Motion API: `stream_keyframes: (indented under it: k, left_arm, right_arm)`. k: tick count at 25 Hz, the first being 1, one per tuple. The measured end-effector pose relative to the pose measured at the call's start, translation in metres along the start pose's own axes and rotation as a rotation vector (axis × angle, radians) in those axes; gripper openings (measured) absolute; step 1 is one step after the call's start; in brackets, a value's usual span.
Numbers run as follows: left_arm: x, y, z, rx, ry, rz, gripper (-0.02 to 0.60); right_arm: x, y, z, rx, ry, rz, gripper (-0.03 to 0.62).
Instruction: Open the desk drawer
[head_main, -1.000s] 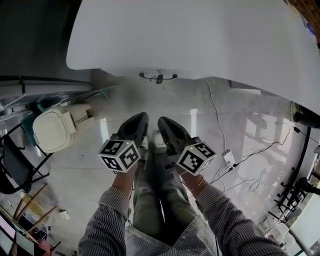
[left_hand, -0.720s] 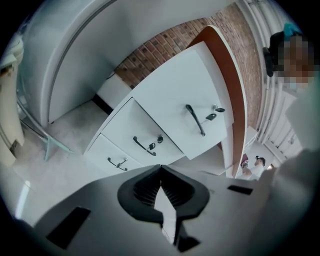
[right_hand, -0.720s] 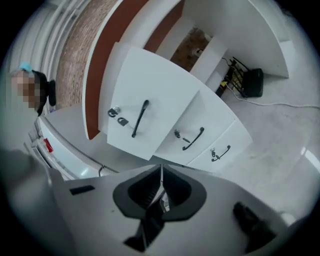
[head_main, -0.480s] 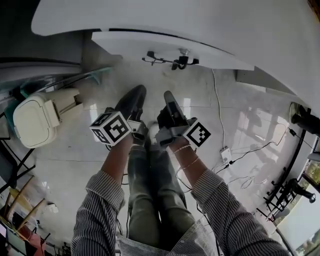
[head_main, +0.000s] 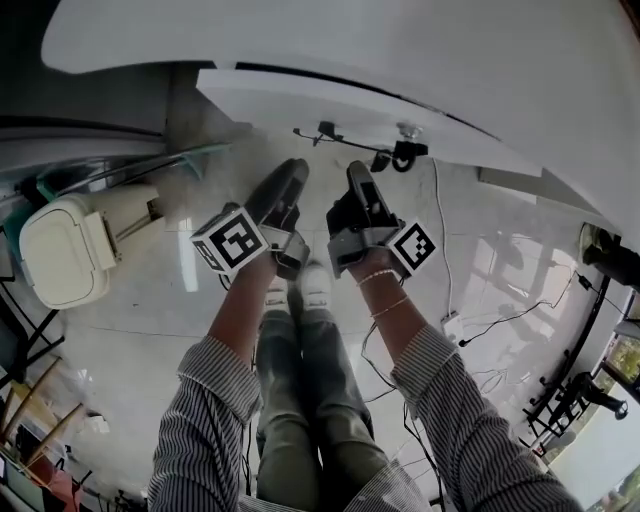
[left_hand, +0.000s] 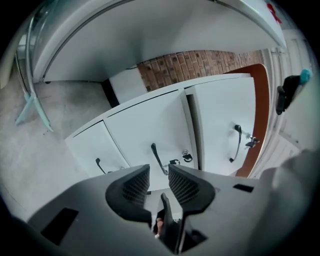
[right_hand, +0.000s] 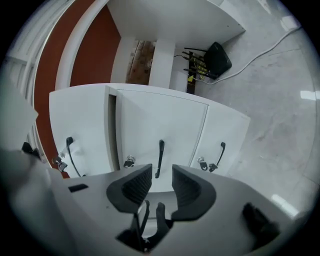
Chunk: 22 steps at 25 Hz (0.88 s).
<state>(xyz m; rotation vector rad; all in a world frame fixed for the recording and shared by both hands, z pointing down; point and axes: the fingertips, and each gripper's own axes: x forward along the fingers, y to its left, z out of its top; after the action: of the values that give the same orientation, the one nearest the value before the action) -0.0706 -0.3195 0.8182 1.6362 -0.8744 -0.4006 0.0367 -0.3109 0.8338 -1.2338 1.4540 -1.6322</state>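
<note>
counting drawer handles (right_hand: 160, 158): right gripper view shows three, head view one.

Desk drawer unit (right_hand: 160, 120): white pedestal of three stacked fronts, standing on the pale floor (right_hand: 280, 75) beneath the white worktop (head_main: 400, 50). Top drawer (right_hand: 82, 125), middle drawer (right_hand: 162, 120) and bottom drawer (right_hand: 225, 132): plain flat fronts, each with one slim black bar handle (right_hand: 160, 157) running along its length near the centre. A small metal lock (right_hand: 129, 161) sits just beside each handle, with something dark hanging from it. A wider shadowed seam parts the top front from the middle one; whether the top drawer is ajar cannot be told. Middle and bottom fronts appear flush and closed.
</note>
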Motion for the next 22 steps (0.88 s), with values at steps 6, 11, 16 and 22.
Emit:
stream_keyframes:
  k: [6, 11, 16, 22]
  left_arm:
    - [0.030, 0.007, 0.008, 0.031, 0.034, 0.011, 0.112]
    - [0.040, 0.015, 0.020, 0.059, 0.009, 0.026, 0.112]
    - [0.046, 0.017, 0.014, 0.106, 0.082, 0.012, 0.112]
    - [0.063, 0.016, 0.017, 0.095, 0.082, 0.015, 0.112]
  right_arm:
    - [0.025, -0.003, 0.010, 0.001, -0.035, 0.026, 0.121]
    - [0.042, -0.002, 0.014, -0.019, -0.038, 0.056, 0.121]
    - [0.054, -0.003, 0.022, -0.021, -0.046, 0.058, 0.120]
    - [0.060, 0.001, 0.028, -0.006, -0.060, 0.082, 0.067]
